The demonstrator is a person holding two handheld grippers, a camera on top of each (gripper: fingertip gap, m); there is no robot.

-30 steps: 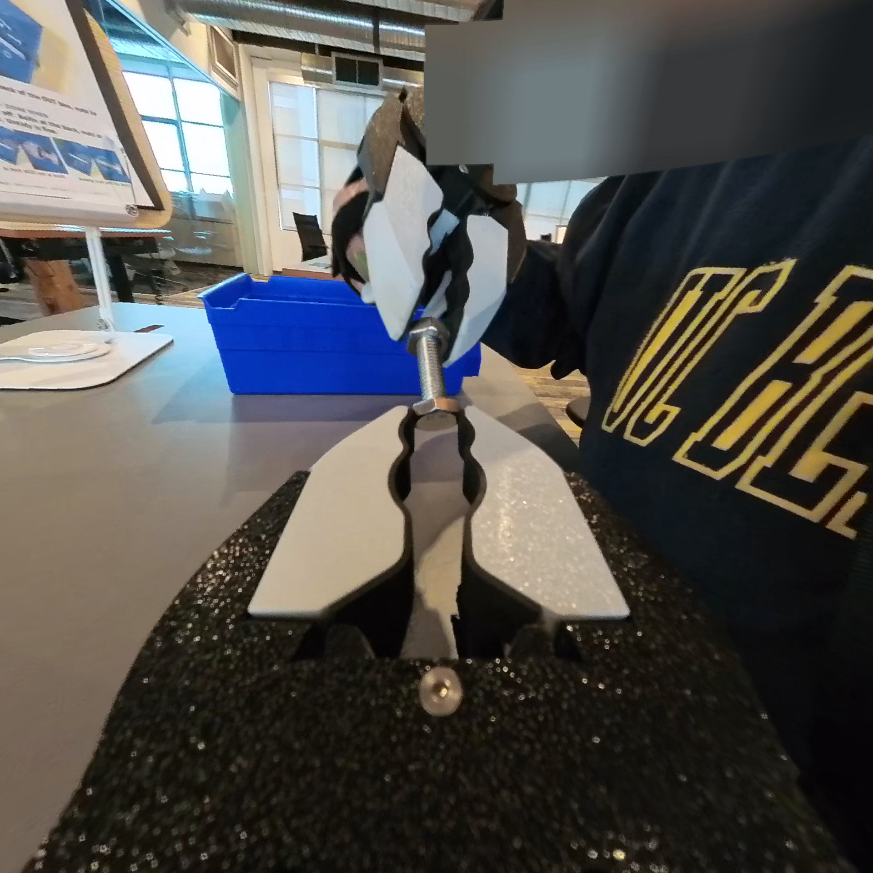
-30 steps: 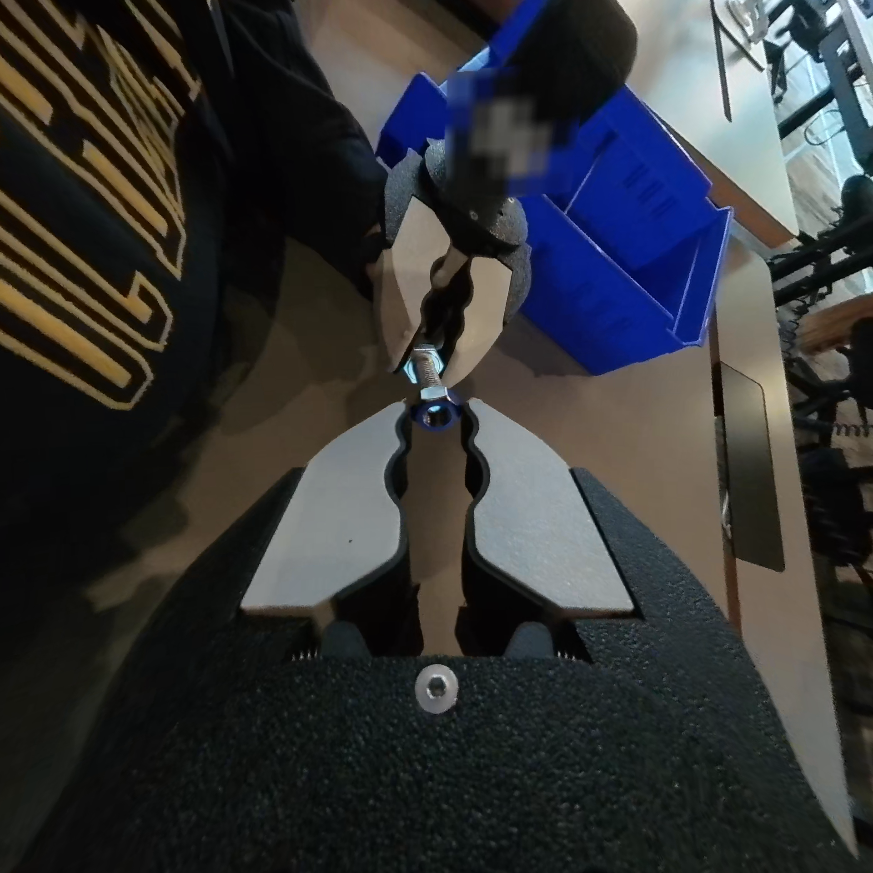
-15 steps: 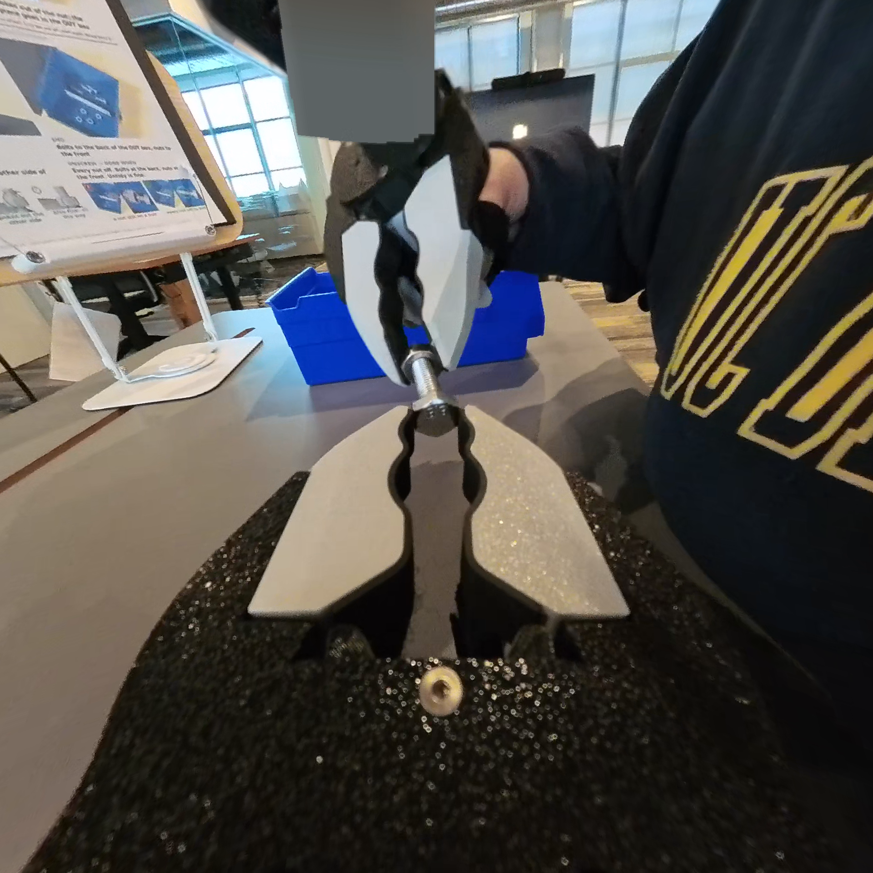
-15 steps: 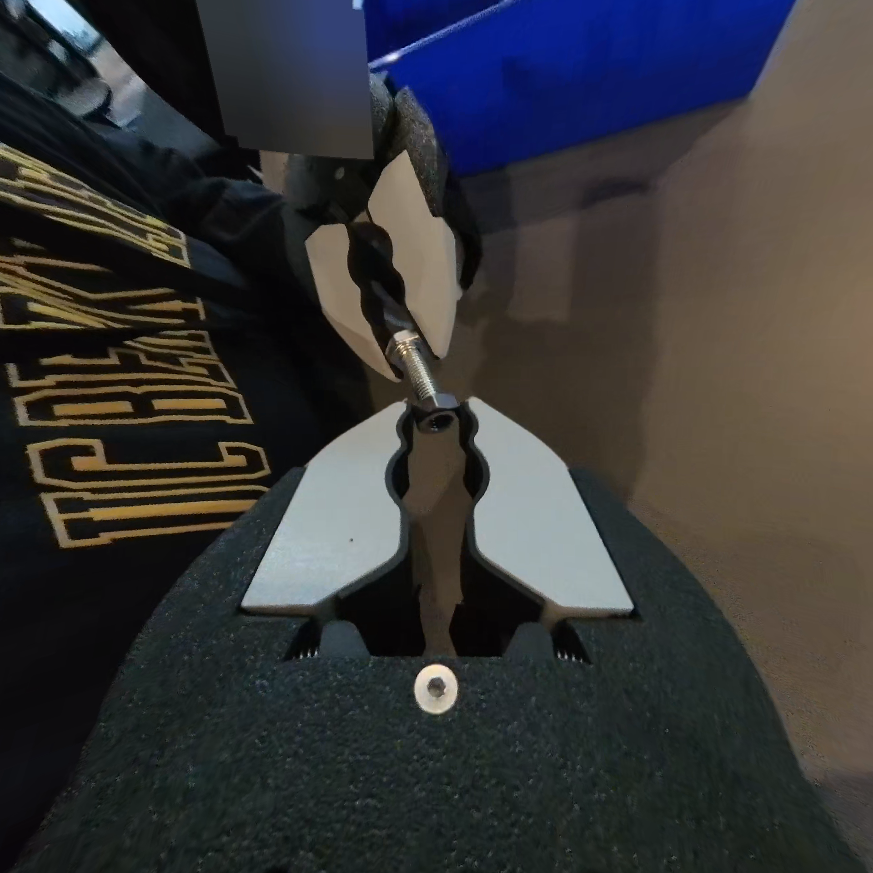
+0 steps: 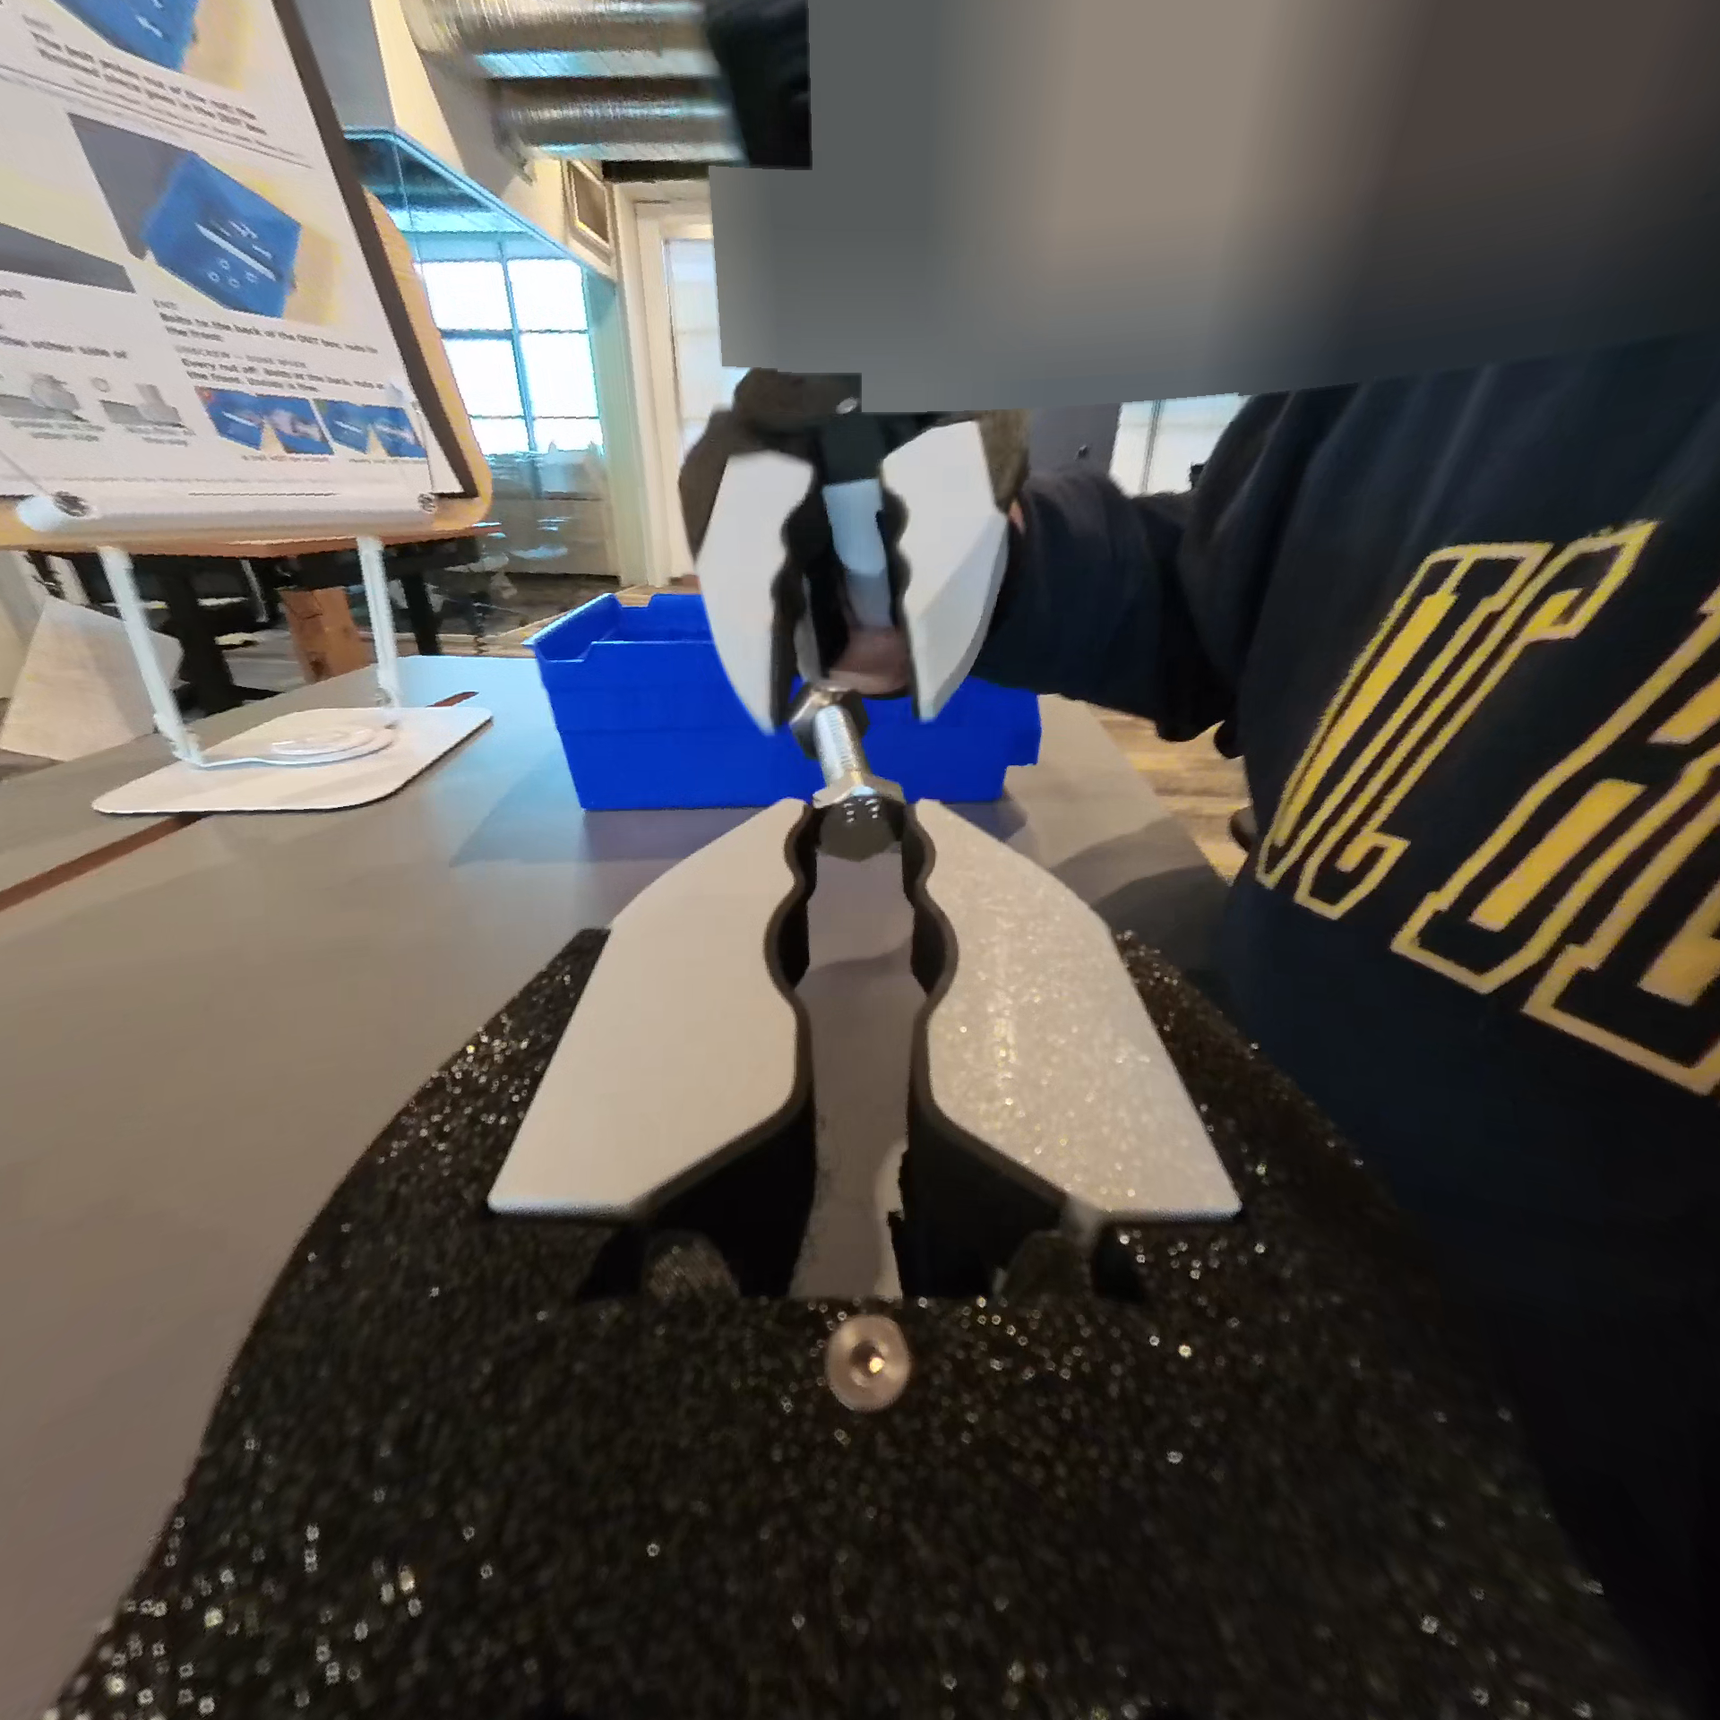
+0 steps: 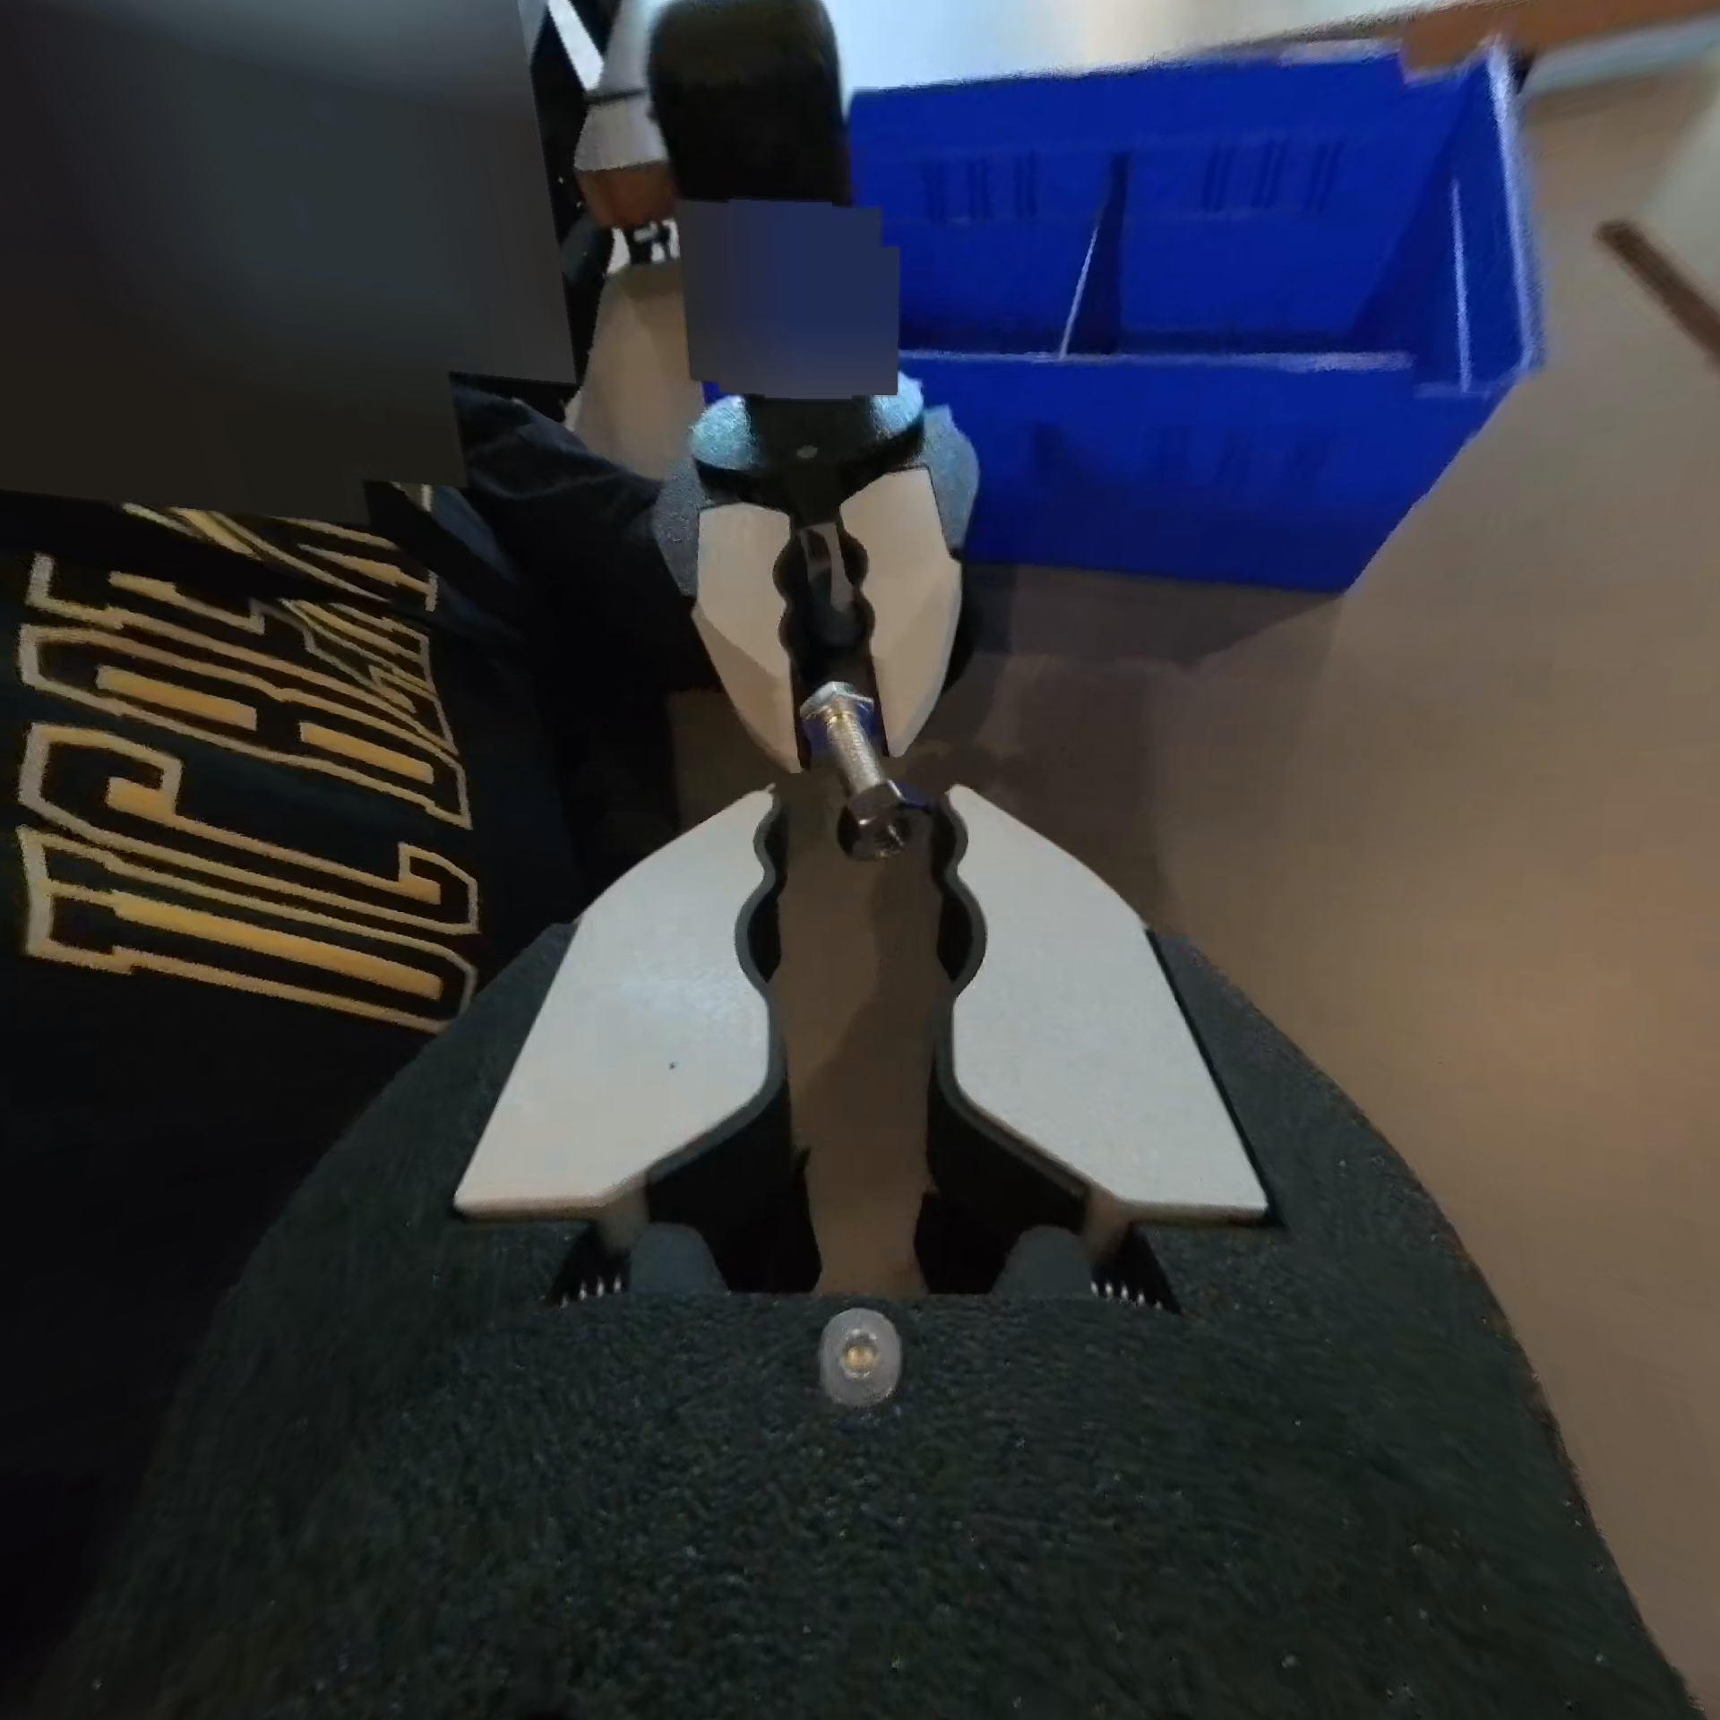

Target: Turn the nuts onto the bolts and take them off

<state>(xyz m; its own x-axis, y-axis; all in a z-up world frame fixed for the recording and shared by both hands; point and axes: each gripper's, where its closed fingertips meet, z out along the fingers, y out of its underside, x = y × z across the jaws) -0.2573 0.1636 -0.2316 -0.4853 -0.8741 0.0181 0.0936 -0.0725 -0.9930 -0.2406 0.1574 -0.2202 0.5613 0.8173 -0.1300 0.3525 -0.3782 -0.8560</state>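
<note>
Since half a second ago my right gripper [image 6: 861, 791] has spread apart off the nut [image 6: 875, 824], bolt [image 5: 842, 749] clamped by its head in my left gripper [image 5: 856, 824], blue bin [image 5: 670, 717] on the surface [image 5: 279, 977] beyond.

Open-plan office or lab workspace: grey desk [image 5: 279, 977], blue divided parts bin [image 5: 670, 735] at 12 o'clock, printed instruction board [image 5: 186, 261] on a white stand [image 5: 279, 754] at 10 o'clock. Behind it, large grid windows [image 5: 517, 354], exposed ceiling ductwork [image 5: 596, 84], more desks and chairs, wood floor at 2 o'clock.
</note>
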